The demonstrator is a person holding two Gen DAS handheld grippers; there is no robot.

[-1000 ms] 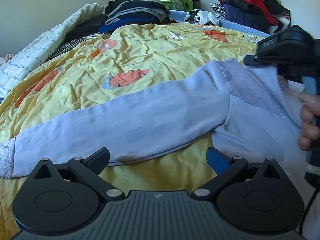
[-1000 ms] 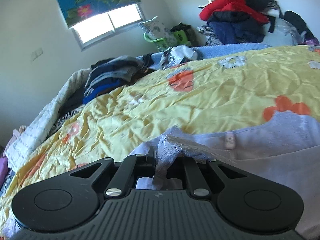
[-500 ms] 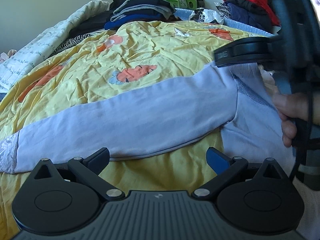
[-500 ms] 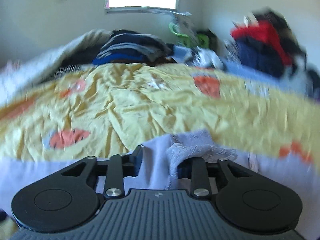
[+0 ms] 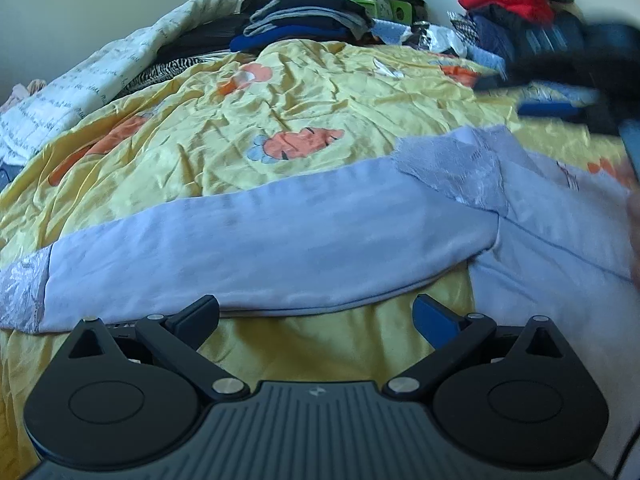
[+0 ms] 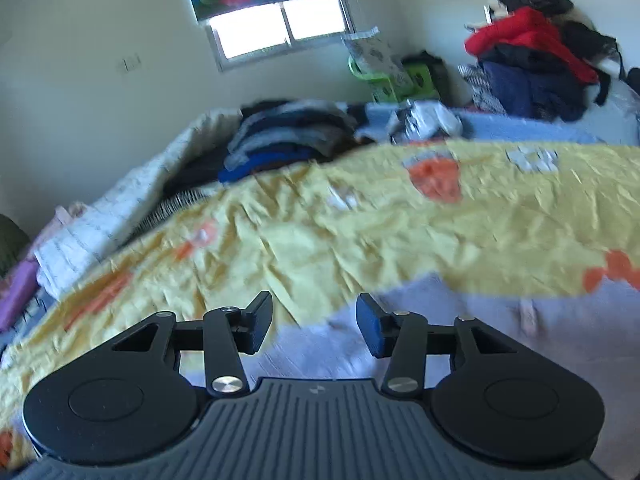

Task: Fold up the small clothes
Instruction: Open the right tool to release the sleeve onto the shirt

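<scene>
Both claws empty over a pale blue top on the bed

The left claw (image 5: 316,316) gapes wide just short of the top (image 5: 280,248), its long sleeve stretched across ahead. The right claw (image 6: 314,320), jaws just opened and holding nothing, hangs above the top's cloth; the yellow bedspread (image 5: 320,92) lies beyond, clothes piles (image 6: 532,68) farthest.
</scene>
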